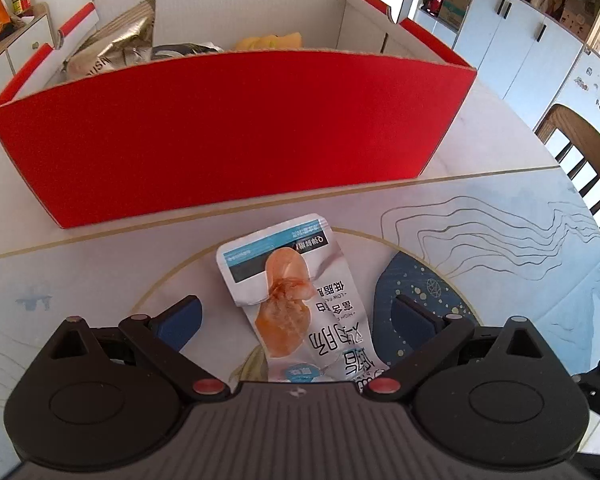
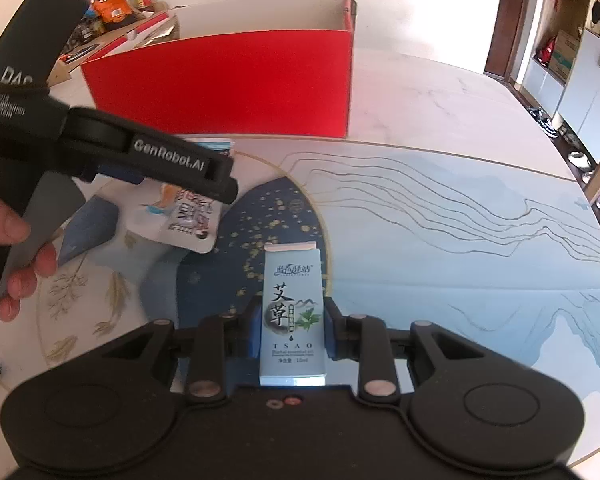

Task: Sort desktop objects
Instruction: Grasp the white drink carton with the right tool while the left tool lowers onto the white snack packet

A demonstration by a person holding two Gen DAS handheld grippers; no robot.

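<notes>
1. Red box (image 1: 228,128) fills the upper left wrist view; its near wall hides most of the contents. I make out only a silver bag (image 1: 116,46) and something yellow (image 1: 268,42).
2. Snack pouch (image 1: 296,308) lies on the bench (image 1: 500,240) at lower centre, its bottom end cut off by the tool body.
3. Left tongs (image 1: 296,316) released, fingers spread either side of the pouch, not touching it, angled down.
4. Right tongs (image 2: 291,330) clenched on a small essential-oil carton (image 2: 292,316), lower centre of right view.
5. A hand (image 2: 16,248) at left edge grips the left tool's handle.
</notes>
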